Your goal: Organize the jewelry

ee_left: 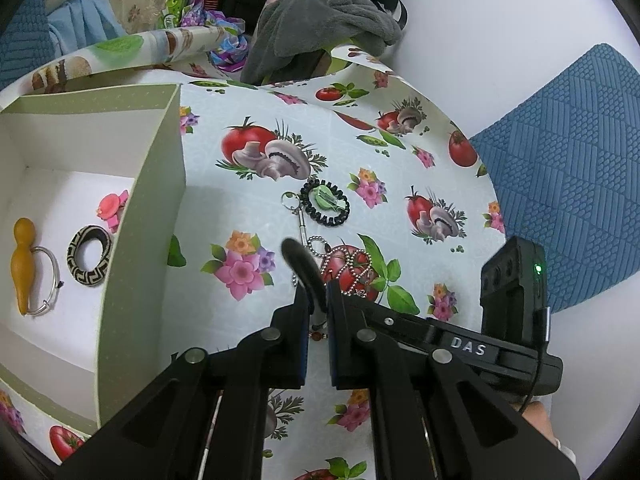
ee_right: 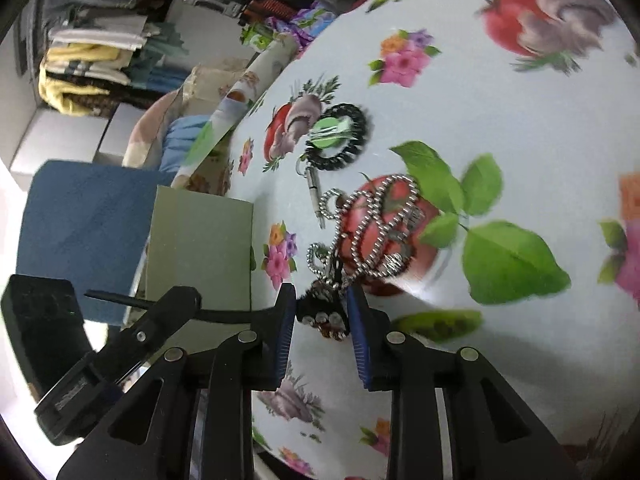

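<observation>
Left gripper [ee_left: 318,300]: its two fingers were closed on a thin black curved piece [ee_left: 301,265], which rose up and to the left from between the tips; the exact kind of this piece could not be told.
Right gripper [ee_right: 322,312]: its blue pads [ee_right: 285,334] stood a little apart, with a dark beaded jewelry piece [ee_right: 326,320] between them; whether they pressed it could not be told, because this view was blurred.
Ball chain [ee_left: 348,262]: a silver chain lay in loops on the tablecloth [ee_left: 400,208], over a printed tomato, just beyond the tips of both grippers.
Key ring tool [ee_left: 296,216]: a small metal stick with a ring lay just far of the chain.
Coil band [ee_left: 325,203]: a black spiral band lay beside the key ring tool, on its right, around a green clip [ee_left: 329,199].
Box [ee_left: 140,216]: a pale green box with a white inside stood on the left of the left gripper, open on top.
Inside the box: a patterned black and cream ring [ee_left: 89,256], a pink clip [ee_left: 112,210] near the right wall, and a yellow wooden piece [ee_left: 22,264] touching a silver bangle [ee_left: 48,280].
Far side: a grey garment [ee_left: 320,24] lay at the far edge of the table.
</observation>
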The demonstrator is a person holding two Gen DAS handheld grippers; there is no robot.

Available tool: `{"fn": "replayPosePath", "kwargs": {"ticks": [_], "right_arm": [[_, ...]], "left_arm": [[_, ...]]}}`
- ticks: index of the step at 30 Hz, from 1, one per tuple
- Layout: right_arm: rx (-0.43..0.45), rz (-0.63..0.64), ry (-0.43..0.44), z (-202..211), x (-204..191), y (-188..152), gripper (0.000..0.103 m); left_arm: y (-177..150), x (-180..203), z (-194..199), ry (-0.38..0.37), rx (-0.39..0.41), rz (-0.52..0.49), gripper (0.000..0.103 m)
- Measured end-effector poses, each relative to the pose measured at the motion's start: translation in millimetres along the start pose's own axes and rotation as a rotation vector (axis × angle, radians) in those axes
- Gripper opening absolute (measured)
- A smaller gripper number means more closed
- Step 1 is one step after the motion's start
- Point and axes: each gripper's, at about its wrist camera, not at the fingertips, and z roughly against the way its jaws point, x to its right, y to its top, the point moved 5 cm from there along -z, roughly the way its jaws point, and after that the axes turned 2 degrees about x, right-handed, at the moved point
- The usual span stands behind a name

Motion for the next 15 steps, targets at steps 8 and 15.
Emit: {"fn": "replayPosePath", "kwargs": {"ticks": [8, 15], "right_arm": [[-0.033, 0.044, -0.074, -2.4, 5.2, -6.8, 0.012], [-0.036, 0.168, -0.180, -6.9, -7.0, -9.3, 0.002]], "left_arm": [[-0.1, -2.8, -0.5, 0.002, 0.002, 0.003, 0.007], [1.3, -2.1, 2.4, 0.008, 0.008, -0.004, 0.007]]}}
